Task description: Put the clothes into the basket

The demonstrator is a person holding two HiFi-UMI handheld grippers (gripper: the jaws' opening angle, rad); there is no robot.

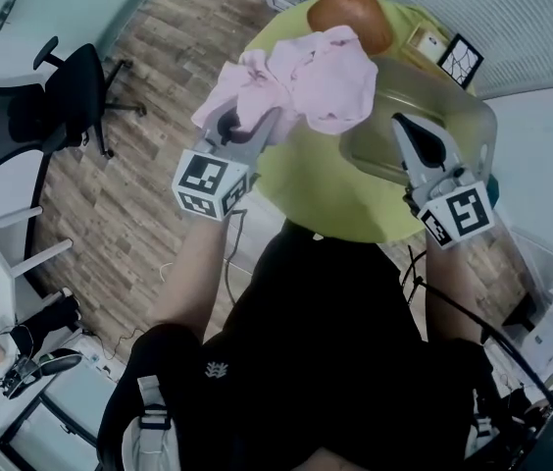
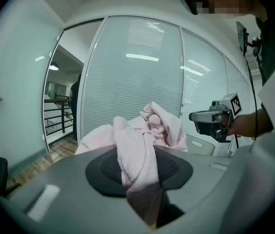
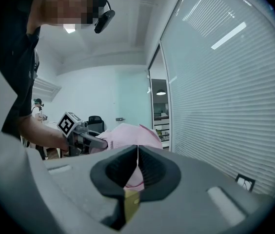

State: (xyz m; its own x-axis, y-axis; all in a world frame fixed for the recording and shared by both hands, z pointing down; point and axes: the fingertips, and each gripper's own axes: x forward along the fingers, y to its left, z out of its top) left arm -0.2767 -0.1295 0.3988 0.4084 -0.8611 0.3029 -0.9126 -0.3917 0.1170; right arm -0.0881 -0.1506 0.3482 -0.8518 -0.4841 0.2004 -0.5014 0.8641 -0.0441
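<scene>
A crumpled pink garment hangs in the air over the yellow-green round table. My left gripper is shut on its lower folds, and in the left gripper view the pink cloth fills the gap between the jaws. The translucent grey basket stands on the table's right side, just right of the garment; its rim shows past the cloth. My right gripper hovers over the basket's near edge, shut and empty. In the right gripper view the shut jaws point toward the garment.
An orange-brown rounded object lies at the table's far side, with small picture frames to its right. A black office chair stands on the wooden floor at the left. A glass wall with blinds runs behind the table.
</scene>
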